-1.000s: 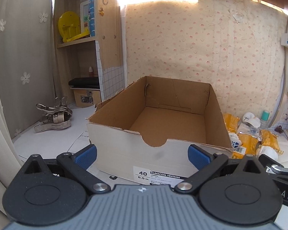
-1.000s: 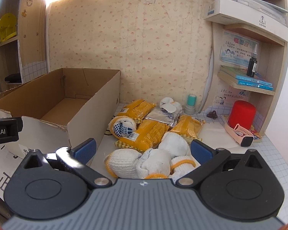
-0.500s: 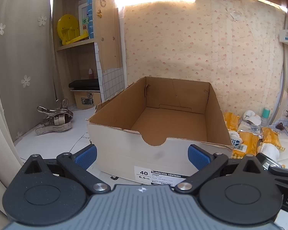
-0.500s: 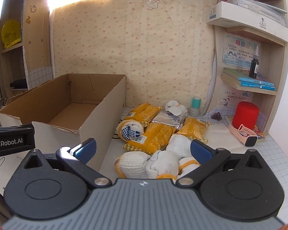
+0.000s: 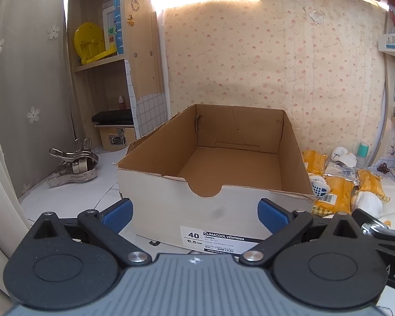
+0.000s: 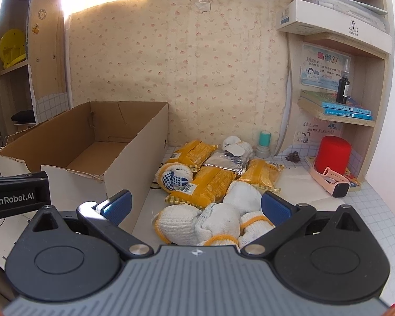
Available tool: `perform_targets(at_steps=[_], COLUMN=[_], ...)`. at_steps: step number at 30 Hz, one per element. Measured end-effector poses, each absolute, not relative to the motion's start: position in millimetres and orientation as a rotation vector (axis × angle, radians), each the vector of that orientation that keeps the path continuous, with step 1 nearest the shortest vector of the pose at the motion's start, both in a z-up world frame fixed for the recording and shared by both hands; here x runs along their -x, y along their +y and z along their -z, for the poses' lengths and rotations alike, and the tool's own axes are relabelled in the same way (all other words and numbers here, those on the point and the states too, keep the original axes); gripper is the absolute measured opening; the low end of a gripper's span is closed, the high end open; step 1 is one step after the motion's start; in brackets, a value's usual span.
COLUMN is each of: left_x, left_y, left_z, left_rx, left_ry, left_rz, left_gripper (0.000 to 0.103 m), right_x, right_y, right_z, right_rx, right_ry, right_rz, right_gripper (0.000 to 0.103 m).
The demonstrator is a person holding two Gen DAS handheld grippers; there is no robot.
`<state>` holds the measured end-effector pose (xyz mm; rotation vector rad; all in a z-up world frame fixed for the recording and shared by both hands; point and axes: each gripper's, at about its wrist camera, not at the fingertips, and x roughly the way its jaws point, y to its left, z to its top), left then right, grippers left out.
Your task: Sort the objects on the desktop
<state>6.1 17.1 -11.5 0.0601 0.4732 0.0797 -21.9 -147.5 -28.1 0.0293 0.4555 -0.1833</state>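
We are working at a white desk [image 6: 297, 184] set against a wall of pale patterned paper, with shelves climbing both sides of the frame. The box [image 5: 213, 181] is sitting empty at centre in the left view and at middle left in the right view [image 6: 87, 152], and the things to sort are lying in a heap just beside its right wall: white socks [image 6: 218, 218] at lower centre, yellow packets [image 6: 208, 184] behind them, a foil pack [image 6: 227, 161] further back. Nothing is sorted yet, we judge, so we are lining up a first pick. To do it well we are aiming for the nearest sock, pinching its bulk rather than a loose cuff, then lifting clear of the box rim. The right gripper [image 6: 196, 206] is spread wide over the socks, holding and touching nothing. The left gripper [image 5: 194, 212] is likewise wide apart and empty, facing the box front.
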Motion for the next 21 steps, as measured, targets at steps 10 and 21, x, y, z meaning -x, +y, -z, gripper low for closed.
perform_targets(at_steps=[10,21], left_x=[-7.4,-7.0], left_y=[15.5,14.6], left_z=[13.4,15.8], left_rx=[-0.068,-0.071], left_ry=[0.476,0.479], left_rz=[-0.079,-0.080], left_gripper=[0.103,0.103], right_x=[19.6,19.7], right_y=[-148.6,-149.8], right_z=[27.9,28.2], right_rx=[-0.034,-0.035], right_ry=[0.462,0.462], right_rz=[0.185,0.182], right_gripper=[0.101,0.101])
